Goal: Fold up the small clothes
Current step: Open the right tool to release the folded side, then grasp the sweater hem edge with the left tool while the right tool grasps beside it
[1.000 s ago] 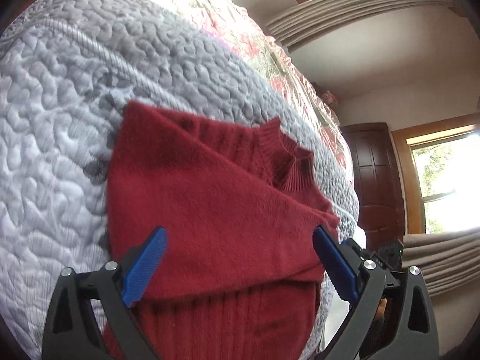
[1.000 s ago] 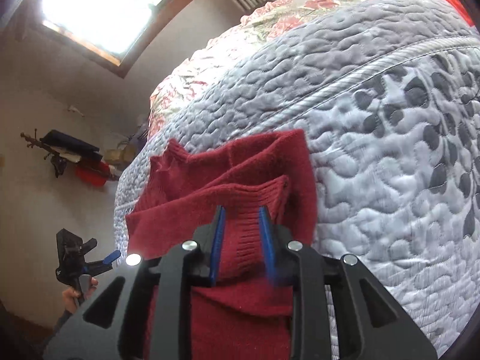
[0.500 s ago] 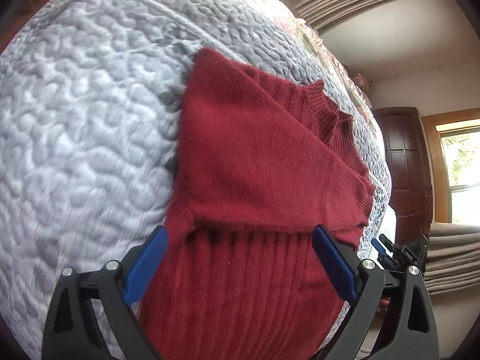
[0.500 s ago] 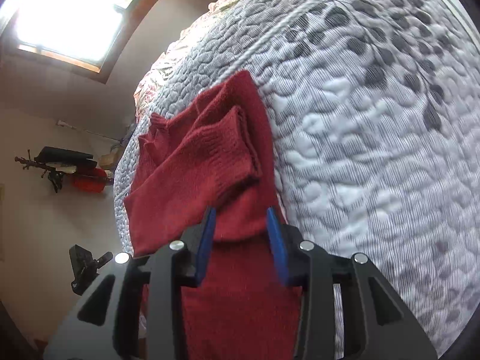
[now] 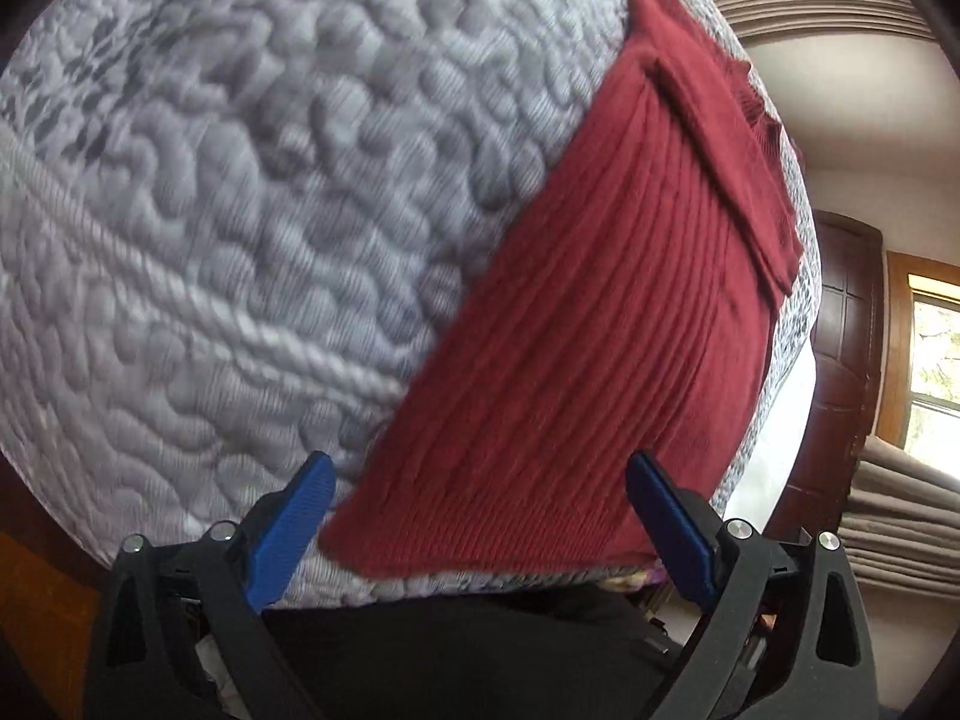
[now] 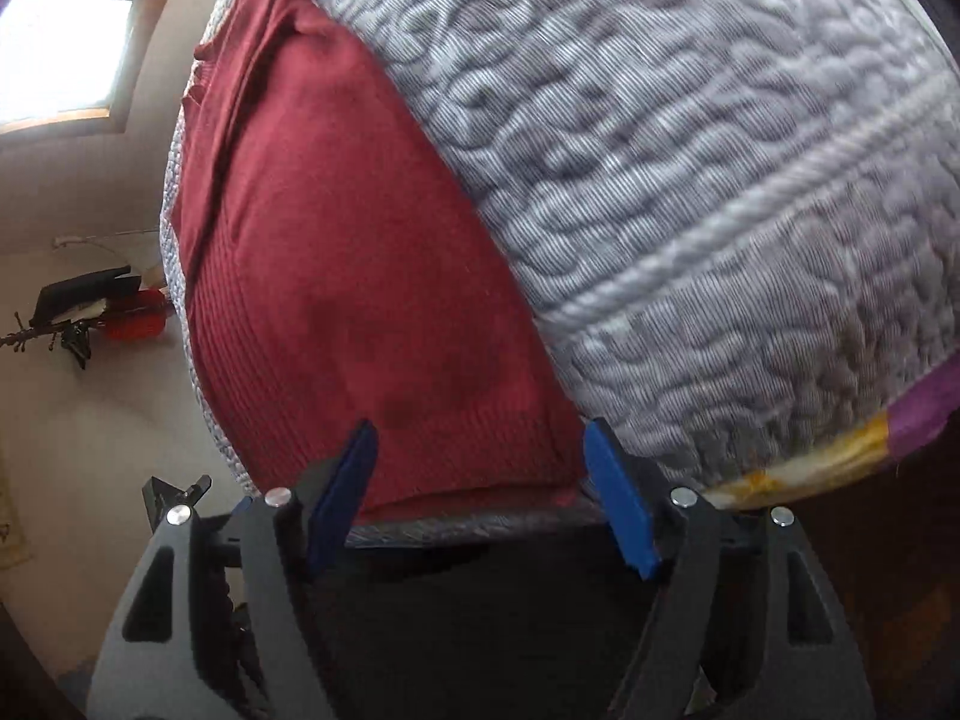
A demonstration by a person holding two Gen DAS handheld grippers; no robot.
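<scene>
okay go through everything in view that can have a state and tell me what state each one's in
red sweater: lying flat on the quilt, sleeve folded across the chest, bottom hem not yet folded up
left gripper: open, empty, at the hem
right gripper: open, empty, at the hem
quilt: spread out
dark wooden door: shut

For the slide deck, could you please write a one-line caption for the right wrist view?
Open right gripper poised at the hem of a red sweater lying on a grey quilted bedspread.

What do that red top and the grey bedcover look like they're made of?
The red sweater looks like soft knit, probably wool or acrylic: ribbed lines run down its body, with a matte, fuzzy surface. The grey bedspread looks like quilted woven fabric, puffy stitched swirls with a slight sheen; fibre unclear.
</scene>
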